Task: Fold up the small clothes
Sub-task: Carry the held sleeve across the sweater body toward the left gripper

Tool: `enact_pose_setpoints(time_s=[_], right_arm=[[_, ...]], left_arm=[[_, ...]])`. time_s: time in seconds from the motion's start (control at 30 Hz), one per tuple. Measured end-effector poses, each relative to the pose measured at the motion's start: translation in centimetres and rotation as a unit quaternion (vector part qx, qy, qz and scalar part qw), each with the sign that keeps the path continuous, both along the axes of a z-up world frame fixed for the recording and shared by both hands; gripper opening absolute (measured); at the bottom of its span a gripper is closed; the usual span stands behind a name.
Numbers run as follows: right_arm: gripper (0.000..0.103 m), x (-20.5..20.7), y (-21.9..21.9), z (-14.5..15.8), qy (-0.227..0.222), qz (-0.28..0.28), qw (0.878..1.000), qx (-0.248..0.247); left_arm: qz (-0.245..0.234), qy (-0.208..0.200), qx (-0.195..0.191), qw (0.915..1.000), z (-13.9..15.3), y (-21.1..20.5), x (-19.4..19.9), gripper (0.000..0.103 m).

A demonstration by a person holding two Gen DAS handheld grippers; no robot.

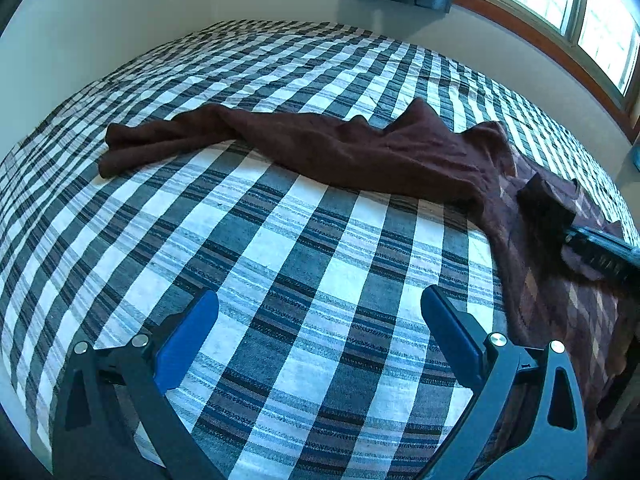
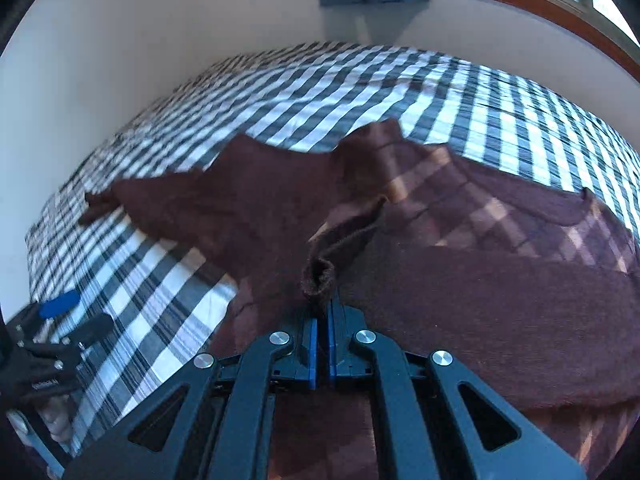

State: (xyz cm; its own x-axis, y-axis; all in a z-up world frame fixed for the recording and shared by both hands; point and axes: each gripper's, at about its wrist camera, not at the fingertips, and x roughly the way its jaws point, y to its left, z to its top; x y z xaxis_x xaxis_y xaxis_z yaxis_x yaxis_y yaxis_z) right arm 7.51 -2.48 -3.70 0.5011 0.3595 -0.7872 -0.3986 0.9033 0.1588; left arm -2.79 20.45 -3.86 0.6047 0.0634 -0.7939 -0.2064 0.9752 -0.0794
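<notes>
Pinching a rolled bit of brown cloth, the right gripper (image 2: 322, 312) has its fingers (image 2: 310, 354) pressed together on an edge or cuff of the brown garment (image 2: 480, 300), which rises in a small tuck just ahead of the tips. From that pinch the garment spreads over the checked bed (image 2: 168, 280): its broad body lies to the right of the pinch and beyond it, thin enough that the checks show through, while a long narrow part, likely a sleeve, runs away to the left across the bed. In the left wrist view that long part (image 1: 168, 140) stretches crosswise, well beyond the left gripper (image 1: 320, 320), whose blue fingers (image 1: 188, 340) are spread wide over bare bedcover with nothing between them. The garment's long axis thus lies left to right across both grippers. I judge the left gripper the nearer one for the far sleeve end, needing a reach forward and leftward.
</notes>
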Motion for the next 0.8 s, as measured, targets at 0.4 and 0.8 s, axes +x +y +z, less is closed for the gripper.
enact_pose_setpoints(time_s=[0.4,0.8], right_arm=[[0.011,-0.6,1.9,-1.2,0.023,0.049,0.998,-0.02],[0.012,-1.7,3.1,-1.4,0.009,0.079,0.996,-0.029]], left_arm=[[-0.004,0.001,-0.007,1.0,-0.3,-0.1,0.1,0.101],[-0.005,0.005,-0.006,1.0,-0.5,-0.2,0.1,0.101]])
